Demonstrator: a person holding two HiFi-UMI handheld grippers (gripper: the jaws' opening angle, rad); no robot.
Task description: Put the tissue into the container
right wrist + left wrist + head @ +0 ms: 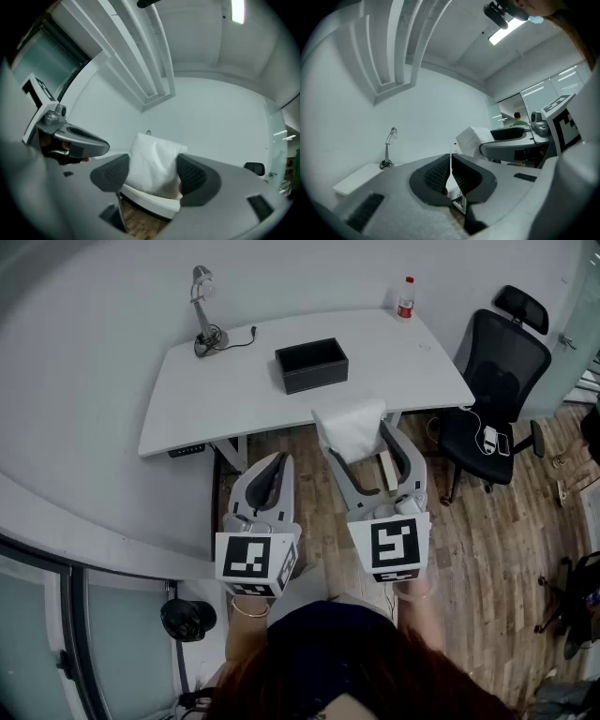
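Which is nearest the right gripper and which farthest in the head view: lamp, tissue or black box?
1. The tissue, between the right gripper's jaws.
2. The black box, middle of the table, just beyond.
3. The lamp, at its far left corner.

A person, seen from above, wears a dark navy top [319, 624] and a thin bangle [249, 608] on the left wrist. The left hand-held gripper [278, 465] and right hand-held gripper [361, 442] share pale grey moulded shells, black ribbed pads [433, 174], and a near-end cube [253, 559] printed with black-and-white square markers.
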